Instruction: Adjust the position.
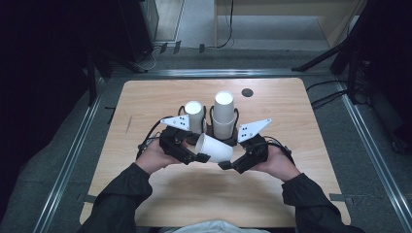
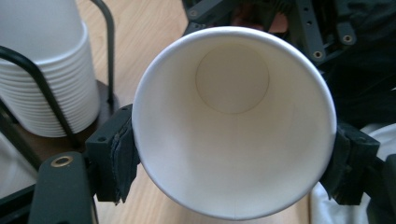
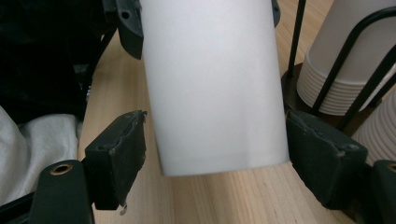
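Observation:
A white paper cup (image 1: 214, 148) lies on its side above the wooden table (image 1: 145, 102), held between both hands. My left gripper (image 1: 197, 158) is shut on it near the rim. In the left gripper view the cup's open mouth (image 2: 233, 121) faces the camera, and both pads (image 2: 122, 158) press on its sides. My right gripper (image 1: 228, 165) stands open at the other end. In the right gripper view the cup's wall (image 3: 215, 84) runs between the two pads (image 3: 122, 149), with a thin gap on the left side.
Just behind the hands, two stacks of white cups (image 1: 194, 114) (image 1: 224, 114) stand upside down in a black wire holder (image 1: 211, 127). A small dark round spot (image 1: 247, 92) marks the table's far side. Metal rails (image 1: 73, 155) run beside the table.

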